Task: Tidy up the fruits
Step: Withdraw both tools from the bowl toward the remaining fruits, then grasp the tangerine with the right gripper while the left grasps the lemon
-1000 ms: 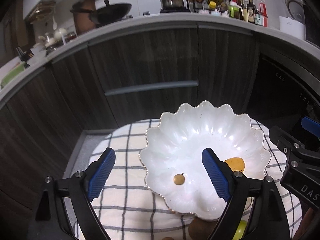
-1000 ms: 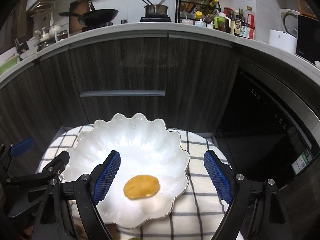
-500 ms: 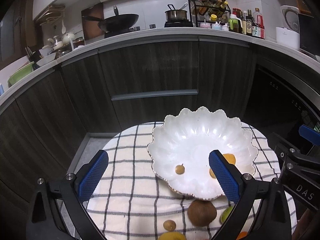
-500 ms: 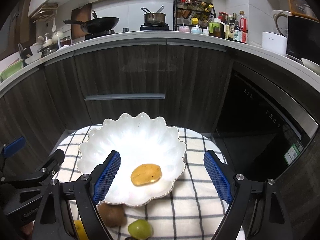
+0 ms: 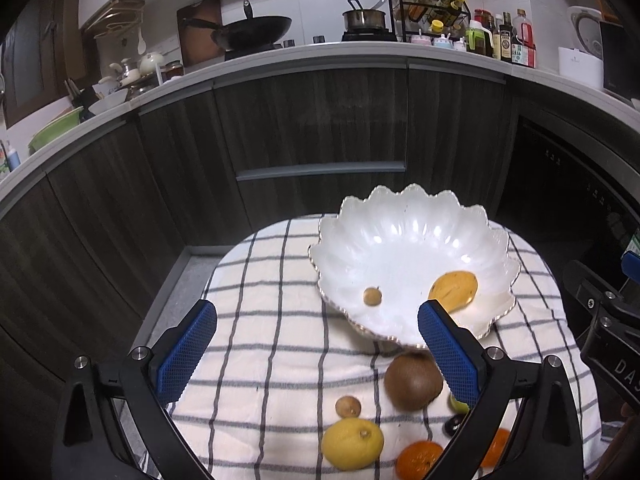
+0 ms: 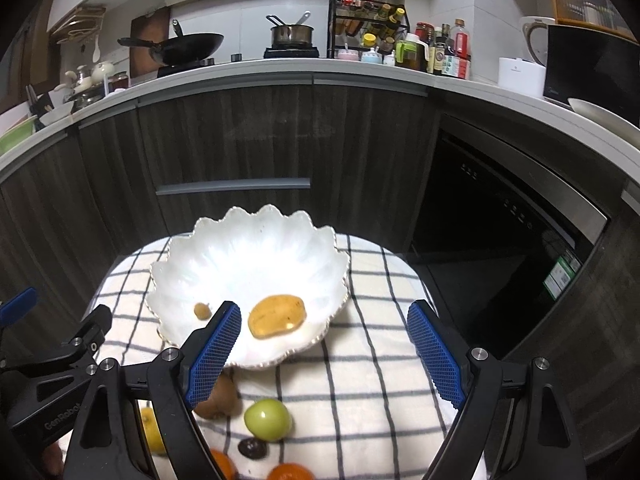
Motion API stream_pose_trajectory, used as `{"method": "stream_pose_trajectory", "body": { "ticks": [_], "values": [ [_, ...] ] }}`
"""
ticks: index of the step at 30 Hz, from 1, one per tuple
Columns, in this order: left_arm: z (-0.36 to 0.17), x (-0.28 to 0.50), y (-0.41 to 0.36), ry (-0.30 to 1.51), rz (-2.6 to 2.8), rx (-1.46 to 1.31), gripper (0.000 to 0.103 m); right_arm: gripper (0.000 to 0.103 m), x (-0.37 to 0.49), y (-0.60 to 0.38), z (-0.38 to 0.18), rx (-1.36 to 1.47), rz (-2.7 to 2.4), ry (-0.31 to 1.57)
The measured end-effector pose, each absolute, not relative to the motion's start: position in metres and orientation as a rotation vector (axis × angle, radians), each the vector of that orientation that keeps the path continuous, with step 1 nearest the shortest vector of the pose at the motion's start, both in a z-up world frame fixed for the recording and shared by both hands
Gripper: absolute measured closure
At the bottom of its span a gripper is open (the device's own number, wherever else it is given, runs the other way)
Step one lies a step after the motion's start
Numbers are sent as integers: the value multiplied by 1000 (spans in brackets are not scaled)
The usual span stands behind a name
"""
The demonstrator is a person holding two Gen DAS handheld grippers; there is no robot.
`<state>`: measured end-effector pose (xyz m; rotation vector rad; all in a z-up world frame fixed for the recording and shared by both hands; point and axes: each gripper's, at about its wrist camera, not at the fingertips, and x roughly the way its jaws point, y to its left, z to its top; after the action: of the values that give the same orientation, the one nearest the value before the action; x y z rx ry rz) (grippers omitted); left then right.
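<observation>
The scalloped white bowl sits on the checked cloth and already holds a yellow oblong fruit and a small brown one; the kiwi, lemon, green fruit and oranges lie loose on the cloth in front of it. The step in hand looks like the pause between drops. The left gripper, whose jaws have just been opening with nothing between them, and the right gripper both stand wide and empty, so the next move calls for lowering one around a loose fruit, likely the kiwi.

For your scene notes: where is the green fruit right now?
In the right wrist view the green fruit lies on the checked cloth in front of the white bowl, beside the kiwi, with a small dark fruit nearer the camera.
</observation>
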<state>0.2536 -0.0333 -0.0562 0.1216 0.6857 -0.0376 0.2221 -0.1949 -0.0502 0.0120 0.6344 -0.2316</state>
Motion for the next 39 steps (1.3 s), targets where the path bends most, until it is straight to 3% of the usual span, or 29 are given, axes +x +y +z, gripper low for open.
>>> {"method": "stream_pose_trajectory", "body": {
  "ticks": [39],
  "values": [
    [-170, 221, -23, 880, -76, 134, 1, 19, 179, -187, -170, -4, -212, 881]
  ]
}}
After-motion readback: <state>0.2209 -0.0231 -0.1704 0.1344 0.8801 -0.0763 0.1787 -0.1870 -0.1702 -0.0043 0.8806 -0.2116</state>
